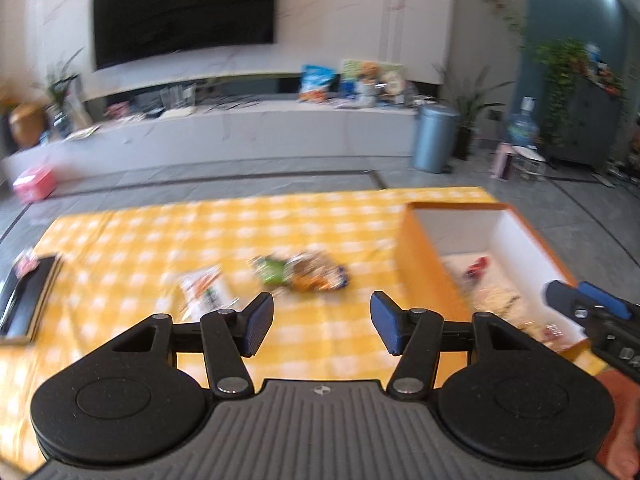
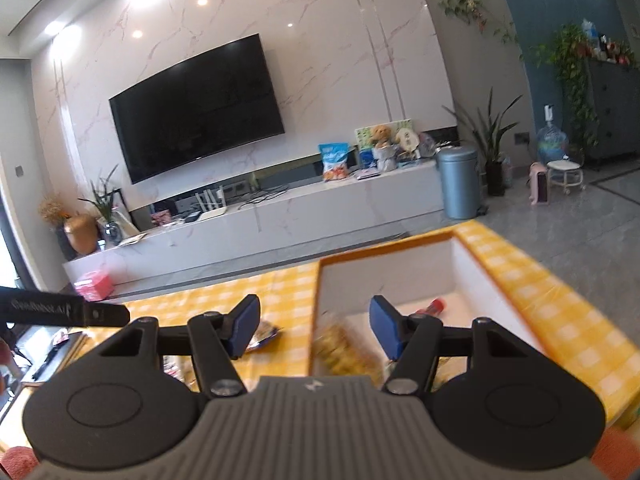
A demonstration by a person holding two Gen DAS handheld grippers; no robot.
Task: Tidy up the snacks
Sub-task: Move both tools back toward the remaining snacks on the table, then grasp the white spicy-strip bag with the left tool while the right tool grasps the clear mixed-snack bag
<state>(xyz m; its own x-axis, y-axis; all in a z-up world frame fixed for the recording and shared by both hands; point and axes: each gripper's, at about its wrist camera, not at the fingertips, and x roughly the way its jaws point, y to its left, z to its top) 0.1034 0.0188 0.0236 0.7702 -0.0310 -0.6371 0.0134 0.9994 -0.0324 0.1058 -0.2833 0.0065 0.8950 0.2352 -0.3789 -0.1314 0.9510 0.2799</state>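
Note:
An orange box [image 1: 416, 240] with a white inside stands at the right of the yellow checked cloth and holds several snack packets, one red [image 1: 478, 266]. On the cloth lie a white packet [image 1: 204, 290] and a green and orange packet pile [image 1: 304, 272]. My left gripper [image 1: 322, 326] is open and empty above the cloth, short of those packets. My right gripper [image 2: 314, 330] is open over the box's [image 2: 480, 264] near left wall, with a blurred yellow packet [image 2: 344, 354] between and below its fingers. It also shows in the left wrist view [image 1: 588, 304].
A dark tray [image 1: 28, 300] lies at the cloth's left edge. Beyond the table are a white TV bench [image 2: 280, 216], a blue bin [image 2: 458, 184] and a pink box [image 1: 34, 184] on the floor.

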